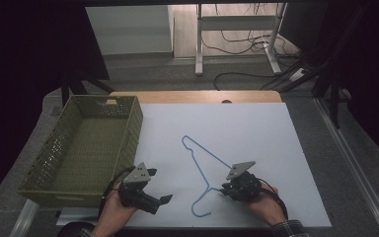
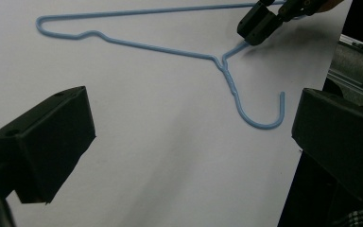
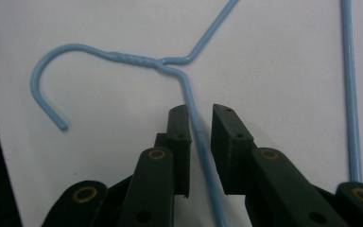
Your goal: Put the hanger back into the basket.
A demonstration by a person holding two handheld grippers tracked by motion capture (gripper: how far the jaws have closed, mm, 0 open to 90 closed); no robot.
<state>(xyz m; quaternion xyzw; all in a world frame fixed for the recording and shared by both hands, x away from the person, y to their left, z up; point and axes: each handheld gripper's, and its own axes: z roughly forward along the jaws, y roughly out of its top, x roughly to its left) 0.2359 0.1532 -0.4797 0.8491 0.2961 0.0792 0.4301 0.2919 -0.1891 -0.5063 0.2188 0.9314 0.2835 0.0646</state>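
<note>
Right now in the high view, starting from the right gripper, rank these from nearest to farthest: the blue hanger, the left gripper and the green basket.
1. Blue hanger: its wire runs between the jaws of the right gripper, near the neck.
2. Left gripper: lower left, across the white board from it.
3. Green basket: far left, past the board's edge.

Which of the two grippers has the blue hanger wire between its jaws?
The right gripper: its jaws straddle the hanger wire near the twisted neck. The left gripper stands open over bare table, apart from the hanger.
</note>
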